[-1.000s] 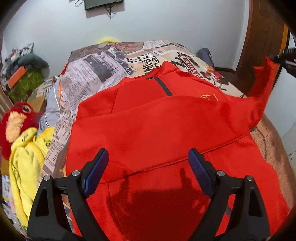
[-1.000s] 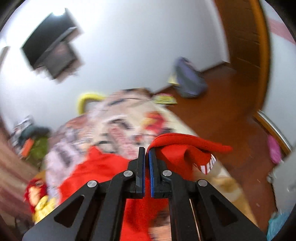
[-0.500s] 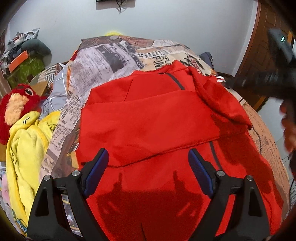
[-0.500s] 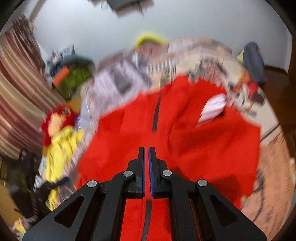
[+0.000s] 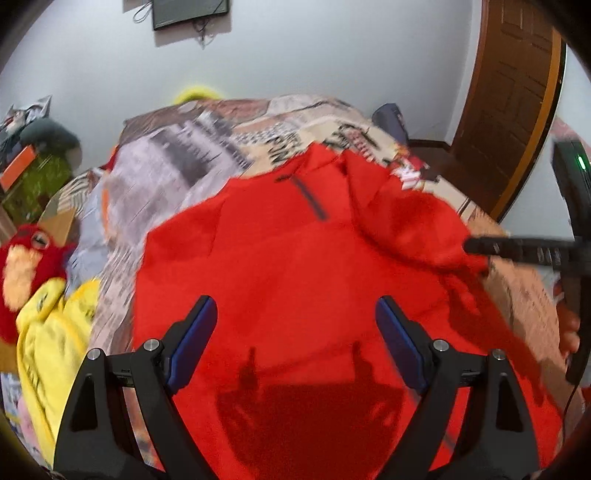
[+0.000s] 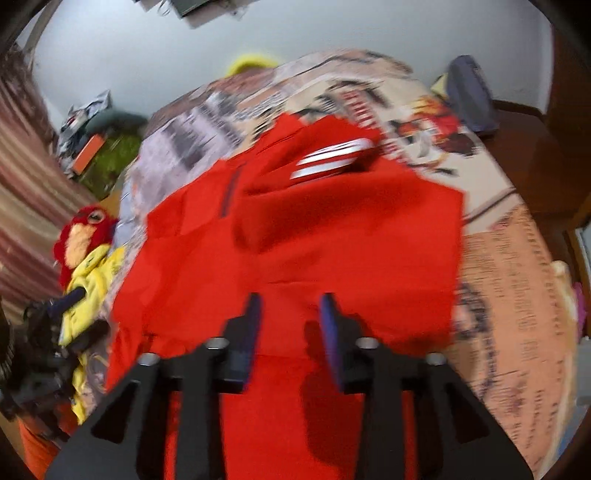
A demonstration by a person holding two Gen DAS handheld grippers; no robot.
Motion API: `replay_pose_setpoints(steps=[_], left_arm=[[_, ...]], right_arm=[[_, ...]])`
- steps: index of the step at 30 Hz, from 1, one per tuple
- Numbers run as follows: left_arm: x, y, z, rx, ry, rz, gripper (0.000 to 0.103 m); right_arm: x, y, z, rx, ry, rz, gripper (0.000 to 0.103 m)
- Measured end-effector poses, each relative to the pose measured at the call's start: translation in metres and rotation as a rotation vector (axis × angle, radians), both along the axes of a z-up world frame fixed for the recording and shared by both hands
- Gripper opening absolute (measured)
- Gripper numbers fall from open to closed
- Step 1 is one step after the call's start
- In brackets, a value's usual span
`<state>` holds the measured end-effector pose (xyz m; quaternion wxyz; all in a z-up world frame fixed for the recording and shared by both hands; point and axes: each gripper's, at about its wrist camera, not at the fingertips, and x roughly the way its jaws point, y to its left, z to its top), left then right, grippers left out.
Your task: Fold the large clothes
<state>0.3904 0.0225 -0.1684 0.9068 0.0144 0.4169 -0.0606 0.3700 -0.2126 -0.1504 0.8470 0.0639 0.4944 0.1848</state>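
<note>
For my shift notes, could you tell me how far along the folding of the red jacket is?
Both sleeves look folded across the red jacket lying on the bed. The right gripper and left gripper are both open over it, holding nothing. The body itself is not yet folded up.

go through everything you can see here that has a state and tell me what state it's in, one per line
red jacket: spread on the bed, both sleeves folded in across the front, zipper closed.
left gripper: open, holding nothing, above the jacket.
right gripper: open, holding nothing, above the jacket.
wall screen: dark, off.
wooden door: too little shows to tell if shut.
yellow garment: crumpled, unfolded.
</note>
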Motion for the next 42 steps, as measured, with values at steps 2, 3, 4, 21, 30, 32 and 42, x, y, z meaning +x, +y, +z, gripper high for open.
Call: replay_pose_setpoints(steps=[2, 3, 4, 21, 30, 32, 42], left_arm=[[0.022, -0.011, 0.001, -0.001, 0.009, -0.004, 0.087], [0.034, -0.016, 0.000, -0.005, 0.018, -0.003, 0.082], [0.053, -0.024, -0.002, -0.010, 0.036, -0.009, 0.078], [0.217, -0.087, -0.073, -0.022, 0.201, 0.042, 0.030], [0.179, -0.083, 0.005, -0.079, 0.035, 0.016, 0.001], [0.160, -0.067, 0.035, -0.078, -0.028, 0.044, 0.001], [0.040, 0.006, 0.031, -0.001, -0.087, 0.161, 0.002]], right_arm=[[0.001, -0.013, -0.001, -0.040, -0.031, -0.016, 0.035], [0.004, -0.021, -0.005, -0.046, -0.038, -0.026, 0.035], [0.007, -0.024, -0.007, -0.042, -0.035, -0.032, 0.035], [0.051, -0.041, -0.082, 0.047, 0.118, -0.031, 0.042], [0.053, -0.039, -0.087, 0.020, 0.132, -0.037, 0.044], [0.053, -0.041, -0.086, 0.021, 0.154, -0.046, 0.044], [0.051, -0.032, -0.085, -0.047, 0.193, -0.062, 0.044]])
